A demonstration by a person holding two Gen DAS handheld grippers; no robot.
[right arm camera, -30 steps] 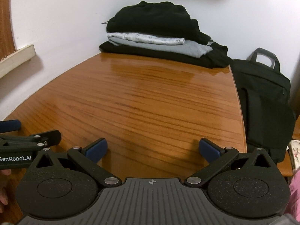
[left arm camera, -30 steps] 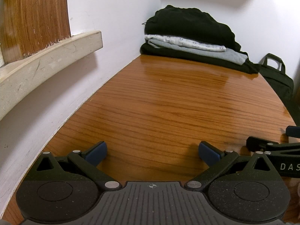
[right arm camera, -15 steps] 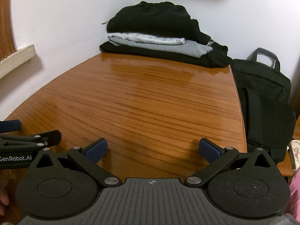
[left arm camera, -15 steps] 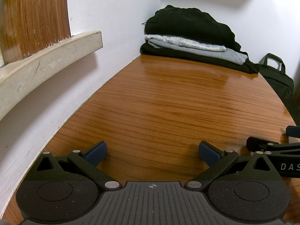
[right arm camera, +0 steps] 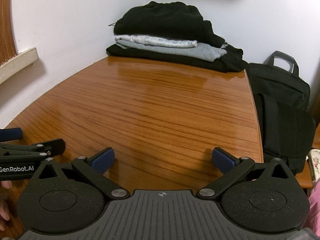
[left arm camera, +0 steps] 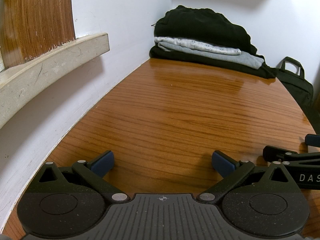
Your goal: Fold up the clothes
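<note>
Clothes (right arm camera: pixel 170 38) stacked; lowest layers perhaps hidden.

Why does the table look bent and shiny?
Left wrist view: the fisheye lens curves the table edge and ledge; pale glare lies before the clothes. Right wrist view: same bend, glare mid-table, all sharp.

A stack of clothes (right arm camera: pixel 170 40) lay on the table (right arm camera: pixel 152 108) at its far end, in the corner where the walls met. A bag (right arm camera: pixel 280 108) stood right of the table, against its edge. A ledge (left arm camera: pixel 50 64) ran along the wall left of the table.
</note>
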